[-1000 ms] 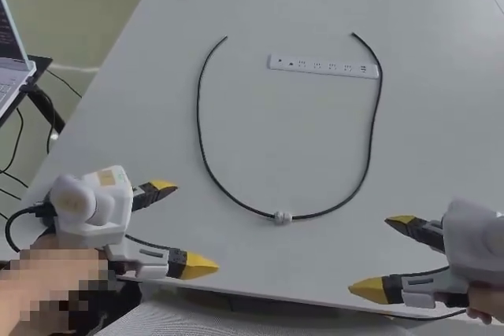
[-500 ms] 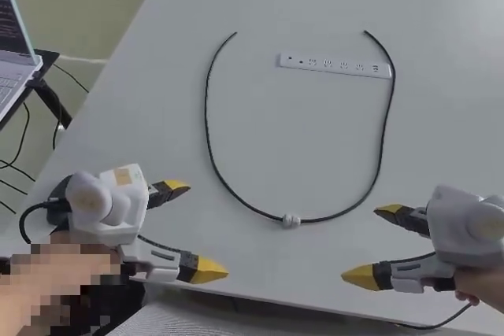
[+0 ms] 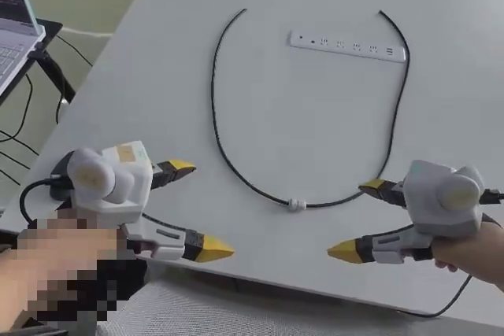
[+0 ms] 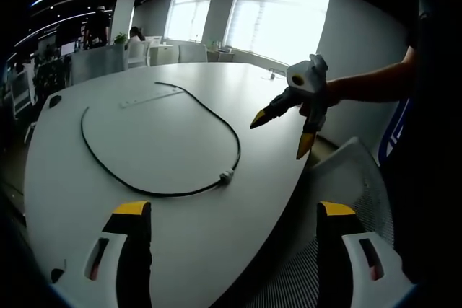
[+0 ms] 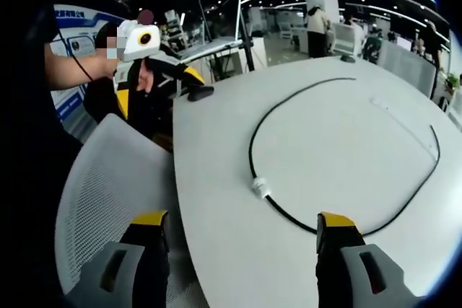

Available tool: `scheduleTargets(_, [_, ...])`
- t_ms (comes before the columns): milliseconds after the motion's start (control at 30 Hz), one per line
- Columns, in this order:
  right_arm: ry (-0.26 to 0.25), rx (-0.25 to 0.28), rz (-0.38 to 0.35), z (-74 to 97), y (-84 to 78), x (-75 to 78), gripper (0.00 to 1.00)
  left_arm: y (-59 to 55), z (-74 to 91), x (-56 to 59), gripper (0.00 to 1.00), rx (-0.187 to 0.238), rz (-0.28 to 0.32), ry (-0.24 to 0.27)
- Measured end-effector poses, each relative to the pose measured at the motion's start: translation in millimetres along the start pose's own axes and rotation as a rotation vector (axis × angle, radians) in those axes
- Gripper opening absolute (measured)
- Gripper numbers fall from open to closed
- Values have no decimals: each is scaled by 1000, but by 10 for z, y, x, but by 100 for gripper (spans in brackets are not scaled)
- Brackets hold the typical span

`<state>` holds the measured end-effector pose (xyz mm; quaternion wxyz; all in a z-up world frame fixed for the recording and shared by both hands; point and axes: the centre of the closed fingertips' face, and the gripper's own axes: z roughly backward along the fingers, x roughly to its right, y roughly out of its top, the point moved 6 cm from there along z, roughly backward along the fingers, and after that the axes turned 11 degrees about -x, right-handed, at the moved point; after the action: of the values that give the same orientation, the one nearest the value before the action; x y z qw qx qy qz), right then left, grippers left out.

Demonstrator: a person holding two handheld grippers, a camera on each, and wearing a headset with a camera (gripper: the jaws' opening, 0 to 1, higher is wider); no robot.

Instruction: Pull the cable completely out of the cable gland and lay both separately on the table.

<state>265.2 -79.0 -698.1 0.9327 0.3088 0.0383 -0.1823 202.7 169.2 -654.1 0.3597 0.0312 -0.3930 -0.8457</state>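
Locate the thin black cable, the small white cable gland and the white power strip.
thin black cable (image 3: pixel 213 104), head view, left curve.
small white cable gland (image 3: pixel 296 205), head view, its body.
white power strip (image 3: pixel 346 46), head view, middle.

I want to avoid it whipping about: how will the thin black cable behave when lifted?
Probably floppy: the thin black cable lies in a loose U flat on the white table, so a lifted part would likely sag. It looks light and may drag across the smooth top. The small white gland threaded on it might slide or roll.
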Motion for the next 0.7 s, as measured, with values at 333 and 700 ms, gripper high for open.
scheduleTargets(333, [-7, -50, 66, -240, 145, 112, 73, -52, -64, 16, 98, -7, -9, -9])
scheduleTargets(700, [19, -124, 126, -529, 243, 214, 66, -99, -74, -11, 94, -24, -9, -25])
